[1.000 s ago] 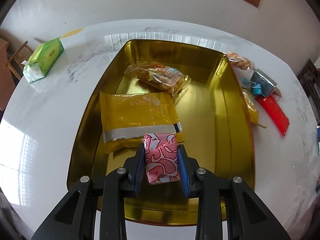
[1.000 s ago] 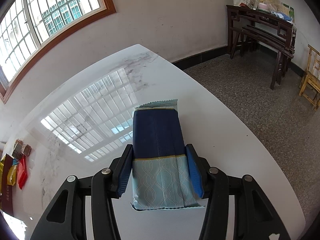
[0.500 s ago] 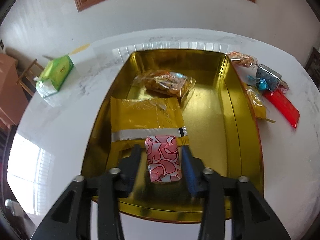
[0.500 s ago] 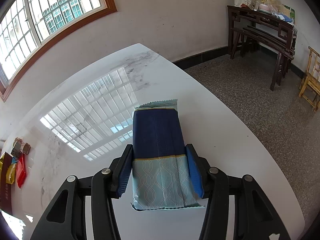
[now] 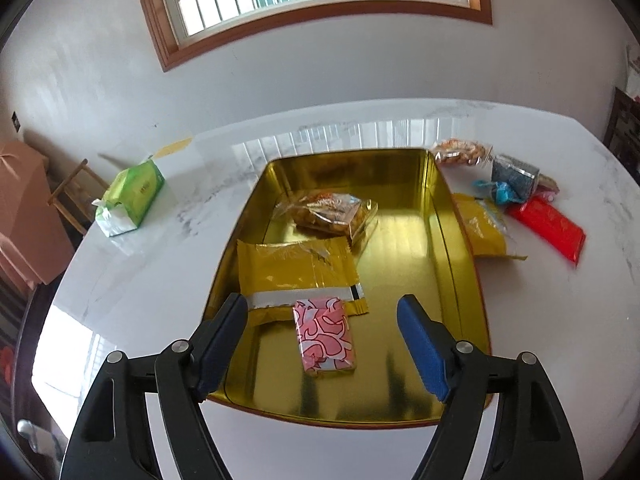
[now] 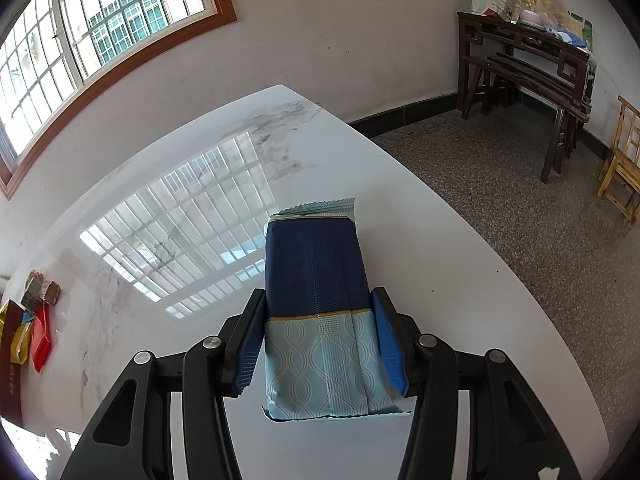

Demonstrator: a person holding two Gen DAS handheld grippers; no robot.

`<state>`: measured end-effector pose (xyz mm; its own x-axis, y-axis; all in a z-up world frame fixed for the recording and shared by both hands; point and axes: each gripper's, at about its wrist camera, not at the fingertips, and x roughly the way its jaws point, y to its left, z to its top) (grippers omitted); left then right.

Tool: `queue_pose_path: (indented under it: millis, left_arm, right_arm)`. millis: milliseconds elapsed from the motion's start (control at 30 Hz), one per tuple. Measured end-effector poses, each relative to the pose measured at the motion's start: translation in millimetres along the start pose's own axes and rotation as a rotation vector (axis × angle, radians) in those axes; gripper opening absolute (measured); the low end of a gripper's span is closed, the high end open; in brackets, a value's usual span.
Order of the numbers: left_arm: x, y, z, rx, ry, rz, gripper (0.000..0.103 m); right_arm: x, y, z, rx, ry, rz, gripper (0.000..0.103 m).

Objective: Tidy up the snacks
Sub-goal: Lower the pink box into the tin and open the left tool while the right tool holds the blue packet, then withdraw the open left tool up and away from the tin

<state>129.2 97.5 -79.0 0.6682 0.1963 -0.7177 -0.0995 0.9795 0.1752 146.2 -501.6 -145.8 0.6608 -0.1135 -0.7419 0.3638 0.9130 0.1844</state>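
1. Opening wide now: left gripper, jaws spreading clear of the pink packet, nothing pinched between the pads.
2. Lying flat on the near floor of the gold tin, that pink packet, touching the near edge of the yellow pouch; crinkly clear bag of biscuits sitting farther back.
3. Clamping firmly on both long sides of the blue packet: right gripper, about a third open, holding it above the white marble table.
4. Judging the drop-off as done; next calling for carrying the blue packet left to the tin.
5. Waiting right of the tin: glossy foil wrappers, a red sachet among them.
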Motion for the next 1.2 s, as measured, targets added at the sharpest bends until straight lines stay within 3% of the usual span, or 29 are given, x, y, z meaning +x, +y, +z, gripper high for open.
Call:
queue_pose_path:
  millis: [533,900,1200]
  left_arm:
    - [-48.2,10.4,-10.3,-0.042,-0.092,0.001,0.078]
    - [-50.9,41.6,-33.3,-0.106,-0.099,0.022,0.078]
    - [-25.4,112.6,-70.6,-0.324,-0.066,0.015,0.078]
  right_arm:
    - [-3.0,13.2,-7.4,-0.043,0.009,-0.003,0.049]
    - [-13.9,41.0,-28.9,-0.088,0.018,0.014,0.049]
    - [-30.6,81.0,-60.0,-0.151,0.030,0.062,0.049]
